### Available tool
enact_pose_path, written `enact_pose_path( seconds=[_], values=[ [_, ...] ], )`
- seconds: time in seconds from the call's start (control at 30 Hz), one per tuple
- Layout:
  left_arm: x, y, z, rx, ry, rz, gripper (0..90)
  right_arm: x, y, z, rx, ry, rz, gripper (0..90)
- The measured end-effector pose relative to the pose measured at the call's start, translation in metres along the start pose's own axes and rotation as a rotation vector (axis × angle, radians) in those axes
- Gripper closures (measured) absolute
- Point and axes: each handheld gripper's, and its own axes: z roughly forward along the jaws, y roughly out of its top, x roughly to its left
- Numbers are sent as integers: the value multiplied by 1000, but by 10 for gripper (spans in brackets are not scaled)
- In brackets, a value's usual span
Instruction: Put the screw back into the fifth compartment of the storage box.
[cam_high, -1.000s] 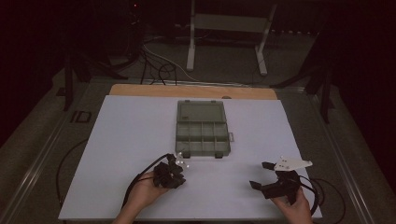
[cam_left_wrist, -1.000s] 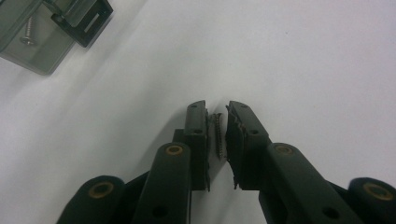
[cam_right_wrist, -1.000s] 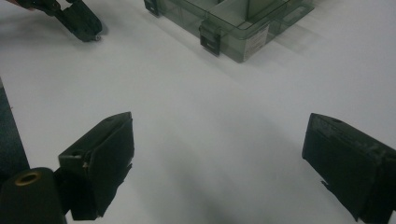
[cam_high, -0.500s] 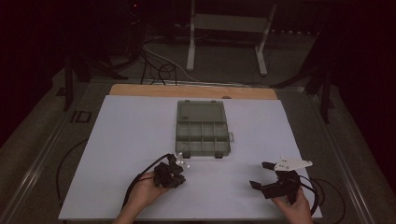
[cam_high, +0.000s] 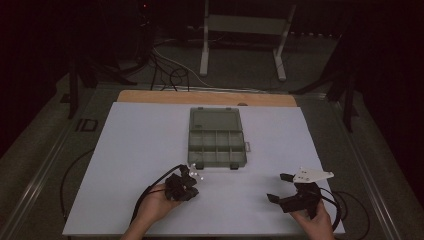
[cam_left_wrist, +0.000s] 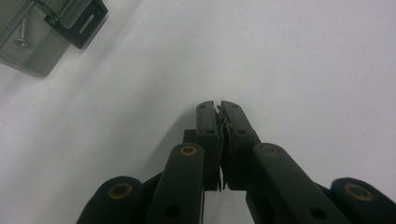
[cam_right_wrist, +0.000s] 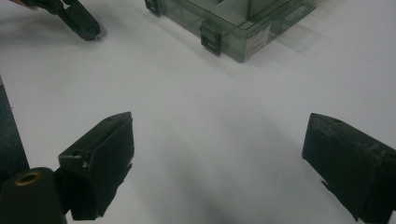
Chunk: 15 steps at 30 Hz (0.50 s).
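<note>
One open organizer box (cam_high: 217, 138); two grippers, left gripper (cam_left_wrist: 220, 106) closed.

From my seat I can't tell what lies in the compartment box (cam_high: 217, 140): the high view is too dim and small. The left claw view cuts that box (cam_left_wrist: 35, 35) at its corner, showing one screw (cam_left_wrist: 22, 41)

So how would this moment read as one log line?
left gripper: shut, empty | right gripper: open, empty | clear grey plastic compartment box: lid open, untouched
</note>
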Motion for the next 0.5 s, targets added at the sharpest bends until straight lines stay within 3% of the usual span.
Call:
enact_pose_path(
  seconds=[0.5],
  values=[
    [1,2,-2,-11,-14,-5,880,-2,-1,0,-8,2,-2,89]
  ],
)
